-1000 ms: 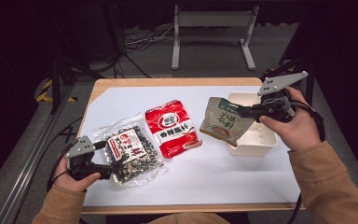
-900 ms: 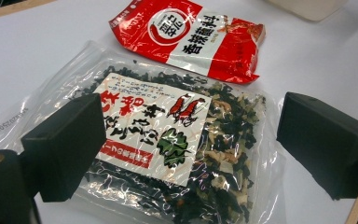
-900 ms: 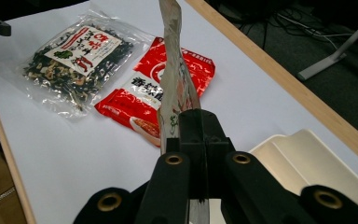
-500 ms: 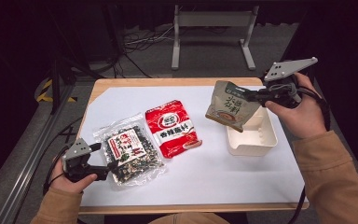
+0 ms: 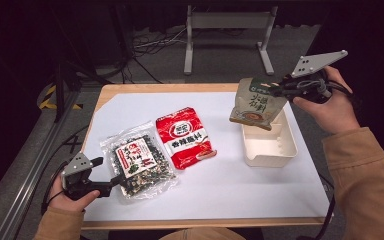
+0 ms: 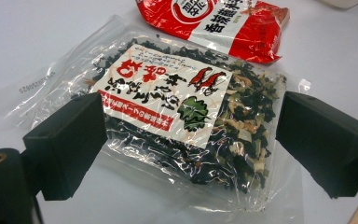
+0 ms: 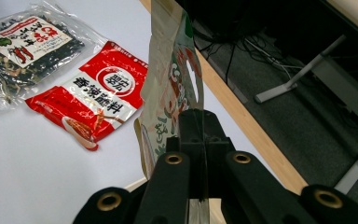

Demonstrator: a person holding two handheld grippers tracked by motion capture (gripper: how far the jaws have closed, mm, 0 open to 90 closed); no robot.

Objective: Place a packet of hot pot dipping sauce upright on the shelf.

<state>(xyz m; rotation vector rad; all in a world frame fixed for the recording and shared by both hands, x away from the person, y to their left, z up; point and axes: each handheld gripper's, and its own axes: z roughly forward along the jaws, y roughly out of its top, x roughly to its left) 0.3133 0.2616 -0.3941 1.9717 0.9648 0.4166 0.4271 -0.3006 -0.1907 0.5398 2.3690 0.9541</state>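
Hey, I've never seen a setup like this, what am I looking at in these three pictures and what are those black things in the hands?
A person sits at a table holding a two-jaw claw in each hand. One picture looks down from above; the other two come from cameras riding on each claw. On the white surface lie a clear bag of dried seaweed mix, a red seasoning packet and a cream plastic tray. The right claw is shut on a beige pouch lifted above the tray. The left claw is open at the seaweed bag.
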